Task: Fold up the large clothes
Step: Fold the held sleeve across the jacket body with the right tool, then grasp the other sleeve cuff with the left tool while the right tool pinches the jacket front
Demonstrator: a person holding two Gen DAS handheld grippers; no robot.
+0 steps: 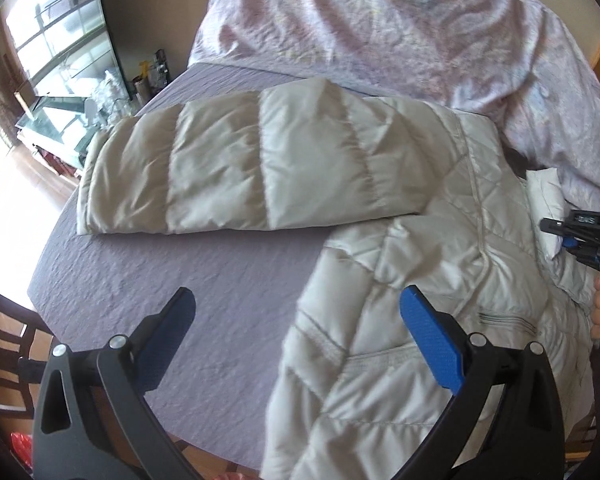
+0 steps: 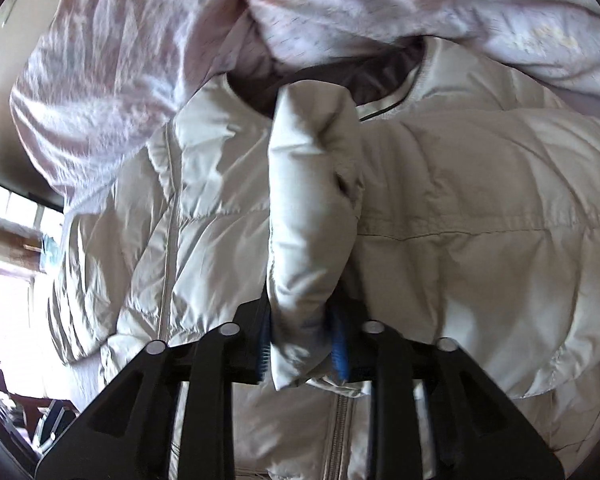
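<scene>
**Puffy jacket on the bed, one gripper pinching it**

The cream puffy jacket lies spread on the purple bed, with one sleeve stretched flat away from the jacket's body. A crumpled pink blanket is bunched just beyond the jacket, touching its collar end. The left gripper hangs over the jacket's near edge, jaws spread wide, nothing between them. The right gripper is clamped on a padded fold of the jacket, which sticks up between its blue pads.
</scene>
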